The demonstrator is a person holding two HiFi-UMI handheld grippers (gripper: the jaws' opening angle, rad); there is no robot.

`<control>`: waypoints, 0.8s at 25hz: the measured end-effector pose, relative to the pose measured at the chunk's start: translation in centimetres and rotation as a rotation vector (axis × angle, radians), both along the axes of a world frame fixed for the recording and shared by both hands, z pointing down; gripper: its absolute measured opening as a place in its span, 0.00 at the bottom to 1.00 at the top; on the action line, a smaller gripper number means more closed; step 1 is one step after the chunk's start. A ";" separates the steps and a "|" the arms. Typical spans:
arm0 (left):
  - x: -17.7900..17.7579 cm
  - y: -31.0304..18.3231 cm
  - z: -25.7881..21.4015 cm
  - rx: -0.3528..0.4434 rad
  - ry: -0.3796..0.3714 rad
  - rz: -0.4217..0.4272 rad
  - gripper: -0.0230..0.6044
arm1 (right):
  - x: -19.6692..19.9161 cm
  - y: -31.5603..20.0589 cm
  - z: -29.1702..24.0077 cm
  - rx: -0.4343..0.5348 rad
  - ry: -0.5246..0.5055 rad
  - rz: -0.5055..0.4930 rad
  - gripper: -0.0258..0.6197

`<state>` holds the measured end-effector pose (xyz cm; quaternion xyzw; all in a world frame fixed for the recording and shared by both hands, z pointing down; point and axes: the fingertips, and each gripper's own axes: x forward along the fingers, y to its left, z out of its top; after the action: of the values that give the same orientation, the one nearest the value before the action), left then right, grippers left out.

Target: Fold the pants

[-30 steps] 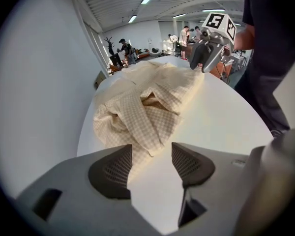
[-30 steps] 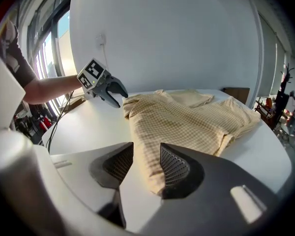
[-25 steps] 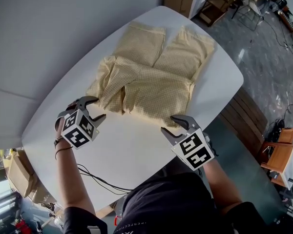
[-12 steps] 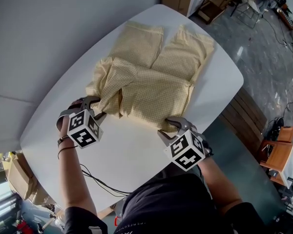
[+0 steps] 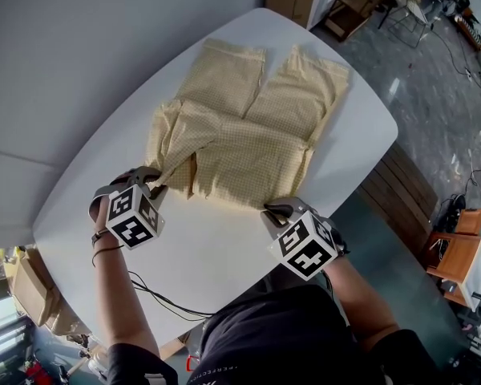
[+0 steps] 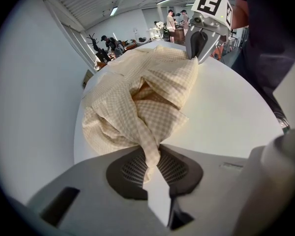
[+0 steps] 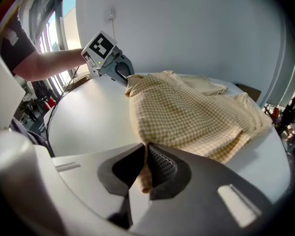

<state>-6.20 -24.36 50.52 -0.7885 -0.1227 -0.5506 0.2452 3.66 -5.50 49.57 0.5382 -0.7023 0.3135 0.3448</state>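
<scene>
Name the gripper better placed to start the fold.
Likely the right gripper: its closing jaws pinch a flat corner of the yellow checked pants; the left gripper, jaws also closing, holds a bunched, twisted corner.

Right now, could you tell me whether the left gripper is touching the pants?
Touching. The left gripper view shows the left gripper closing its jaws on a bunched edge of the pants, cloth pinched between them.
</scene>
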 end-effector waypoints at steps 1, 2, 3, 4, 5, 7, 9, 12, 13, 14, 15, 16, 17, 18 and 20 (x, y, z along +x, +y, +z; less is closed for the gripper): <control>-0.9 0.3 0.0 -0.006 -0.011 -0.002 0.11 | -0.9 0.3 -0.2 -0.012 -0.028 -0.019 0.07; -1.8 0.8 0.0 -0.012 -0.023 -0.007 0.11 | -1.9 0.7 -0.4 -0.023 -0.060 -0.040 0.07; -2.9 1.3 -0.1 -0.019 -0.034 -0.014 0.11 | -3.1 1.2 -0.7 -0.031 -0.093 -0.062 0.07; -4.1 1.9 0.0 -0.027 -0.045 -0.025 0.11 | -4.3 1.7 -1.1 -0.037 -0.125 -0.087 0.07; -5.2 2.4 0.0 -0.038 -0.056 -0.039 0.11 | -5.5 2.2 -1.4 -0.042 -0.152 -0.113 0.07; -7.5 3.6 0.0 -0.060 -0.076 -0.065 0.11 | -7.7 3.3 -1.9 -0.055 -0.190 -0.164 0.07; -9.8 4.8 -0.3 -0.085 -0.085 -0.086 0.11 | -9.8 4.3 -2.2 -0.069 -0.200 -0.201 0.07; -12.8 6.3 -0.7 -0.123 -0.093 -0.105 0.11 | -12.6 5.6 -2.3 -0.090 -0.204 -0.241 0.07; -13.8 6.7 -0.7 -0.132 -0.101 -0.106 0.11 | -13.6 5.9 -2.4 -0.096 -0.213 -0.253 0.07; -14.8 7.1 -0.8 -0.140 -0.112 -0.106 0.11 | -14.5 6.3 -2.5 -0.100 -0.226 -0.265 0.07; -15.7 7.6 -0.9 -0.149 -0.125 -0.105 0.11 | -15.3 6.7 -2.7 -0.102 -0.241 -0.276 0.07; -16.6 8.0 -1.1 -0.161 -0.138 -0.106 0.11 | -16.0 7.0 -3.0 -0.101 -0.256 -0.286 0.07; -17.3 8.3 -1.4 -0.174 -0.149 -0.109 0.11 | -16.6 7.2 -3.4 -0.096 -0.270 -0.293 0.07; -17.7 8.4 -1.8 -0.184 -0.156 -0.114 0.11 | -17.1 7.3 -3.8 -0.088 -0.284 -0.297 0.07; -18.1 8.3 -2.9 -0.195 -0.157 -0.132 0.11 | -17.5 7.3 -4.6 -0.073 -0.313 -0.288 0.07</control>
<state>-24.25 -16.05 47.65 -0.7693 -0.1422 -0.6112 0.1201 -13.88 1.82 44.94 0.3643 -0.8049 0.3661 0.2922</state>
